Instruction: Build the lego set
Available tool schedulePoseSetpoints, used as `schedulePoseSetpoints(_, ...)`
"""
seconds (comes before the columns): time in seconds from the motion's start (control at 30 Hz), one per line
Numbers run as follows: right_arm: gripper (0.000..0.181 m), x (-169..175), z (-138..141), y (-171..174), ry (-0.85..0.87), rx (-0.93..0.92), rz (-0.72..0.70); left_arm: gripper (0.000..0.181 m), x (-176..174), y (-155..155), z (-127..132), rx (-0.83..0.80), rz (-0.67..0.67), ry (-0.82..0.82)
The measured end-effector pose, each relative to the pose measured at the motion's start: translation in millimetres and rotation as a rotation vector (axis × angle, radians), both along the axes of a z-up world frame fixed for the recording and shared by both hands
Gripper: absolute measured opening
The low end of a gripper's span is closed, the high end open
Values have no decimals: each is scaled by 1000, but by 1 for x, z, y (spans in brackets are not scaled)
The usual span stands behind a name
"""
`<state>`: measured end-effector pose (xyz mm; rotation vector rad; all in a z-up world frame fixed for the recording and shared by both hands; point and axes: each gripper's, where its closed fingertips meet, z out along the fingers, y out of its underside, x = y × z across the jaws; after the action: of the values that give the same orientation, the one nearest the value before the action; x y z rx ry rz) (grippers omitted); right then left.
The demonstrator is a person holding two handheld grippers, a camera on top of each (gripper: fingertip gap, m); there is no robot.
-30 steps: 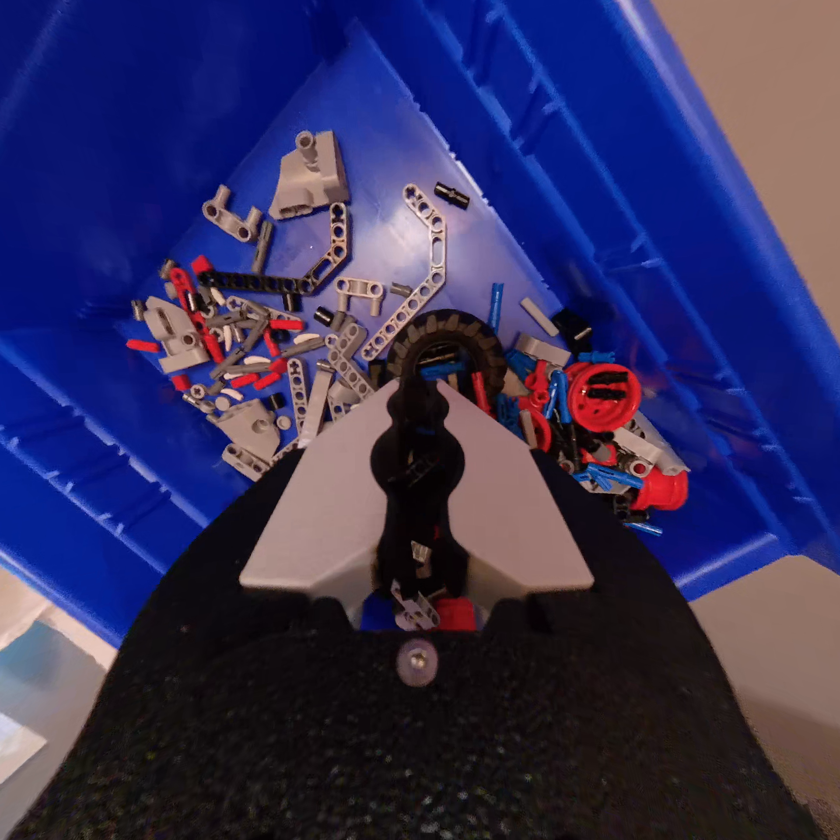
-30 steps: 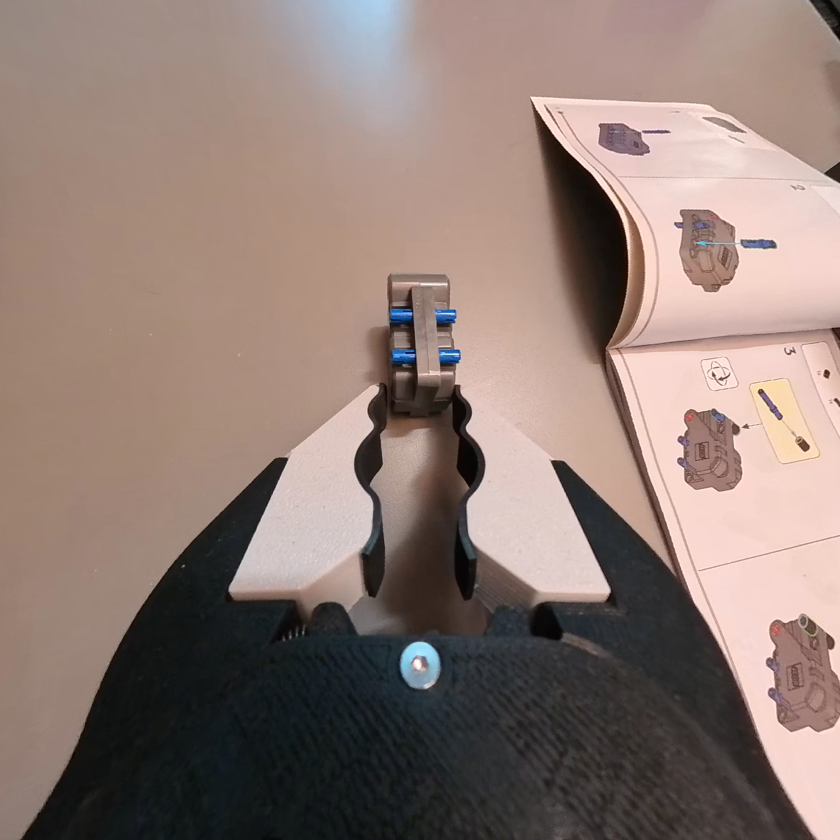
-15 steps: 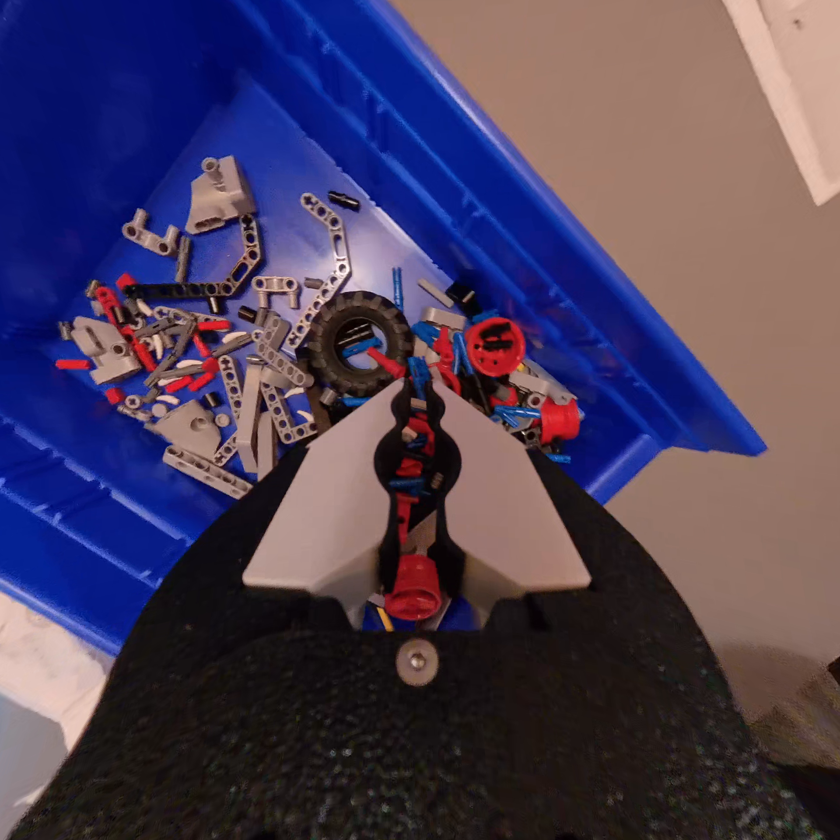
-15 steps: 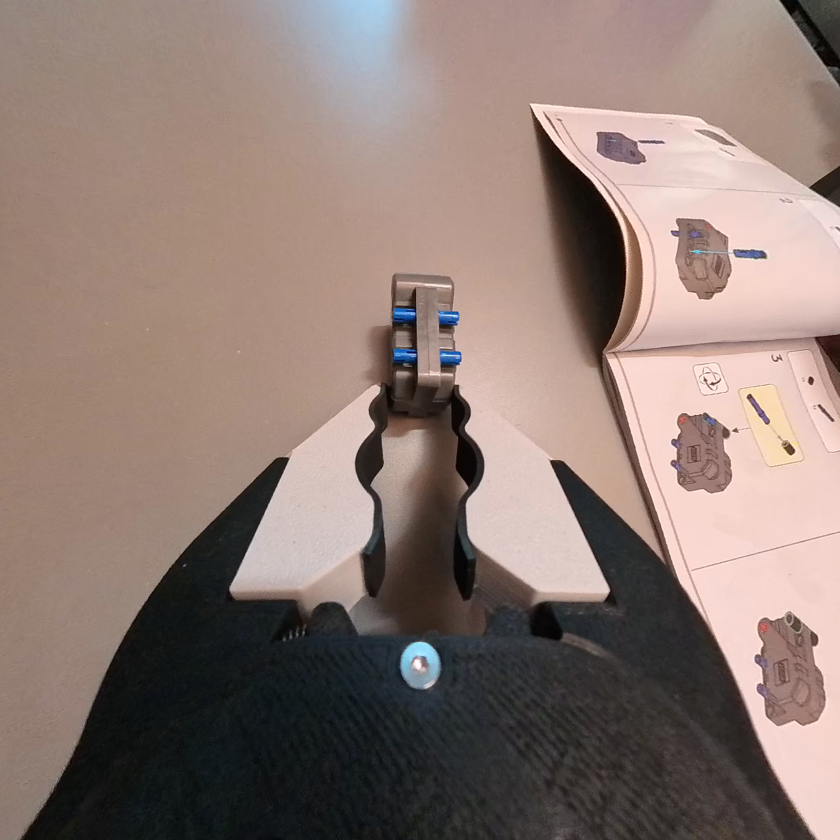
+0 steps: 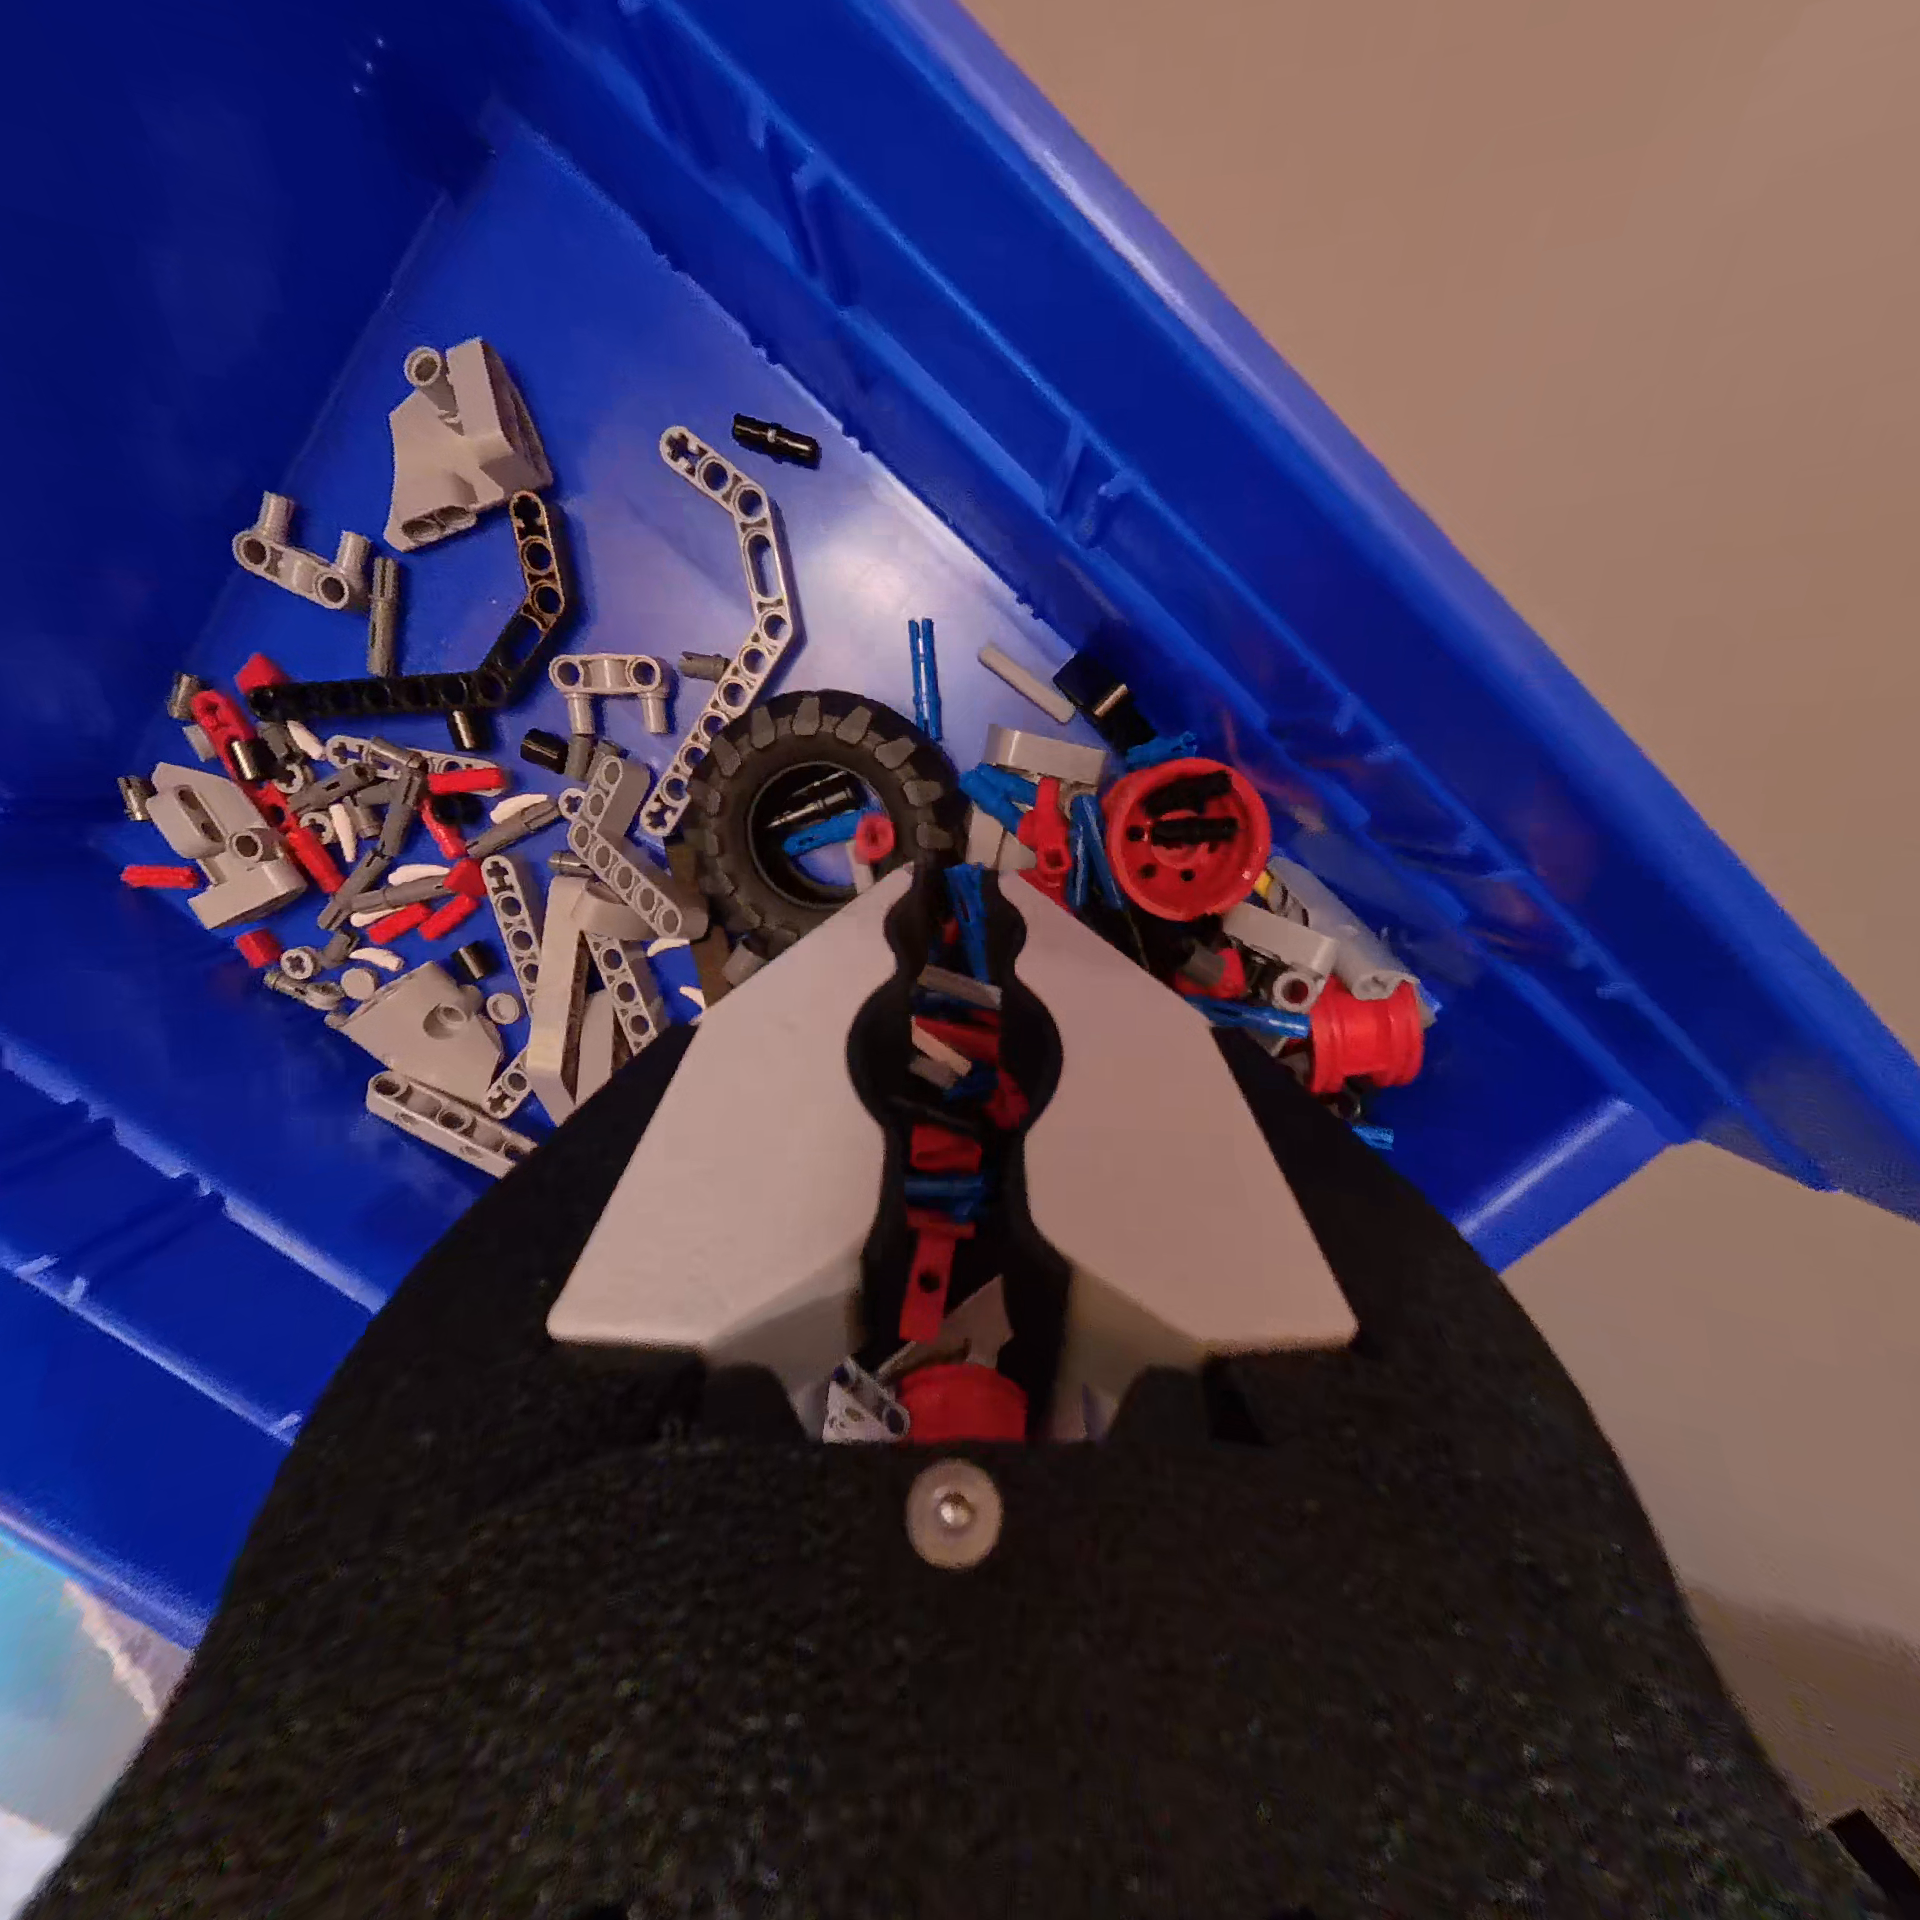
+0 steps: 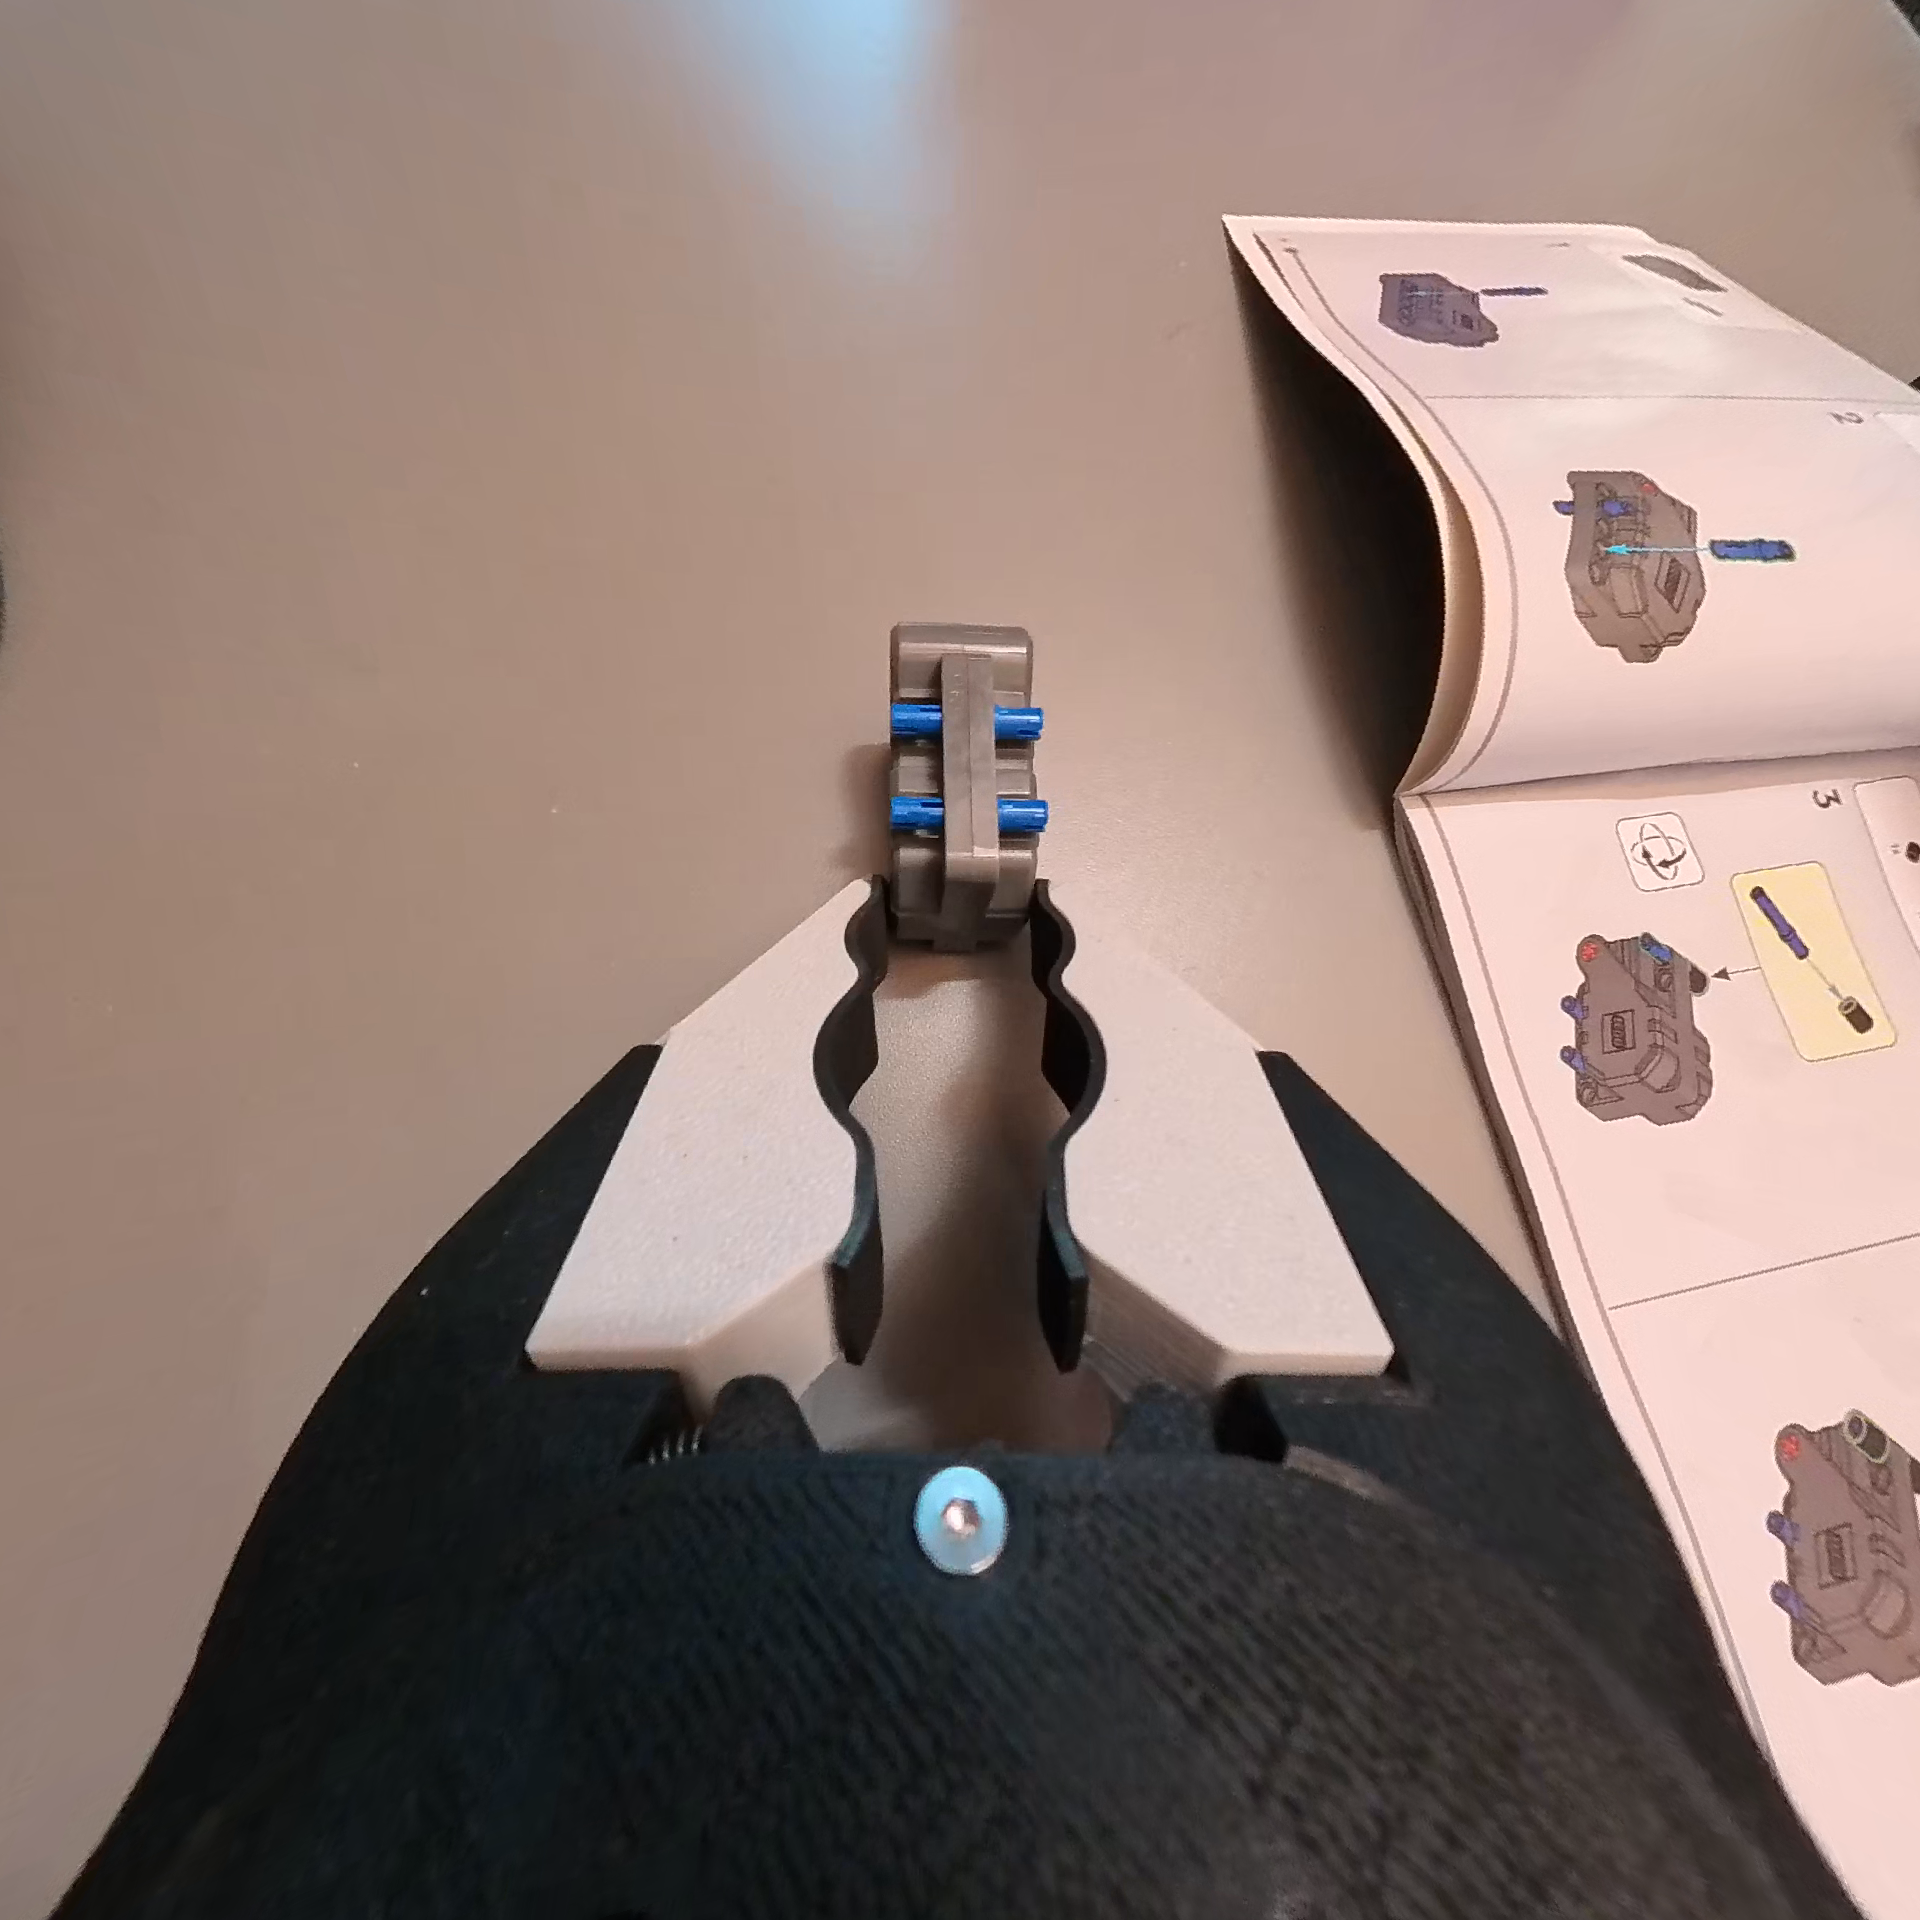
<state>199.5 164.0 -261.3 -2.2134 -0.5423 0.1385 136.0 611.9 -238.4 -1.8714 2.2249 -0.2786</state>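
Grey-fingered left gripper [image 5: 954, 883] fills the near half of the left wrist view, its jaws drawn almost together with only a narrow slit between the black pads; whether the tips nip anything cannot be told, since loose parts show through the slit. Just past the tips lies a black tyre [image 5: 826, 810], then a red wheel hub [image 5: 1184, 836] to its right and a second red hub [image 5: 1366, 1034] nearer the corner. Farther off sit a long grey bent beam [image 5: 743, 623], a black angled beam [image 5: 468, 665] and a small black pin [image 5: 774, 442], all on the floor of the blue bin [image 5: 1143, 447], which rests on the tan table [image 5: 1558, 416]. Only the right wrist view shows the build itself: the right gripper [image 6: 961, 894] pinches the near end of the grey lego assembly [image 6: 964, 769], which carries four blue pin ends [image 6: 914, 717] and sits on the table surface. Beyond and to the right lies the open instruction booklet [image 6: 1662, 831], well apart from the assembly.
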Motion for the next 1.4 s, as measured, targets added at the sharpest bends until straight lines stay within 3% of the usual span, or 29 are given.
schedulePoseSetpoints(0.03, 25, 0, 0, 0, 1, 0, 0, 7, 1, 0, -1, 16, 3, 6)
schedulePoseSetpoints(0.47, 25, 0, 0, 0, -2, 1, 1, 7, -7, 2, 1, 141, -35, 63)
schedulePoseSetpoints(0.8, 25, 0, 0, 0, -7, 4, 1, 10, -5, -3, -2, 150, 3, 77)
schedulePoseSetpoints(1.0, 25, 0, 0, 0, -17, 10, 1, 2, -4, -1, -4, 196, 35, 100)
schedulePoseSetpoints(1.23, 25, 0, 0, 0, -16, 9, 1, 0, 4, -5, 4, 97, 54, -1)
schedulePoseSetpoints(1.4, 25, 0, 0, 0, -21, 13, 1, 0, 0, 7, 18, 19, 218, -85)
